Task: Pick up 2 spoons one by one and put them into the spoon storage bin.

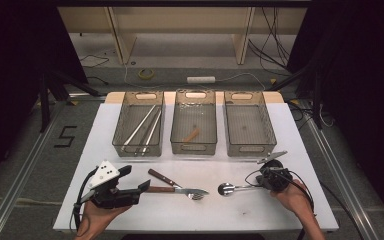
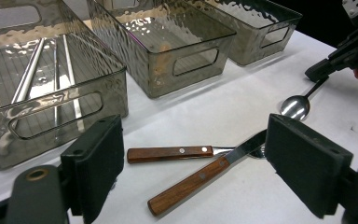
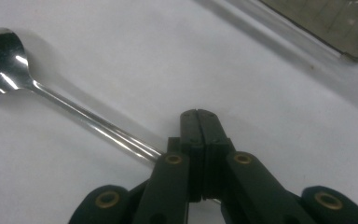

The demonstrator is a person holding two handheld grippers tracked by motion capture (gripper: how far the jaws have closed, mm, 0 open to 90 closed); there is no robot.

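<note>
A steel spoon (image 1: 226,188) lies on the white table (image 1: 280,130) with its bowl to the left. My right gripper (image 1: 256,185) is shut on the end of its handle. In the right gripper view the black jaws (image 3: 199,122) are pressed together and the spoon's (image 3: 9,70) handle runs in under them. My left gripper (image 1: 135,179) stands open at the front left, its pads (image 2: 100,161) wide apart. Between and beyond them lie two wooden-handled pieces, a fork (image 1: 195,193) and a knife (image 1: 161,177), crossed at their metal ends (image 2: 244,148).
Three clear bins stand in a row at the back. The left bin (image 1: 121,125) holds long metal utensils (image 1: 142,127), the middle one (image 1: 176,125) a small wooden piece (image 1: 192,135), and the right one (image 1: 268,127) has nothing inside. Dark stands flank the table.
</note>
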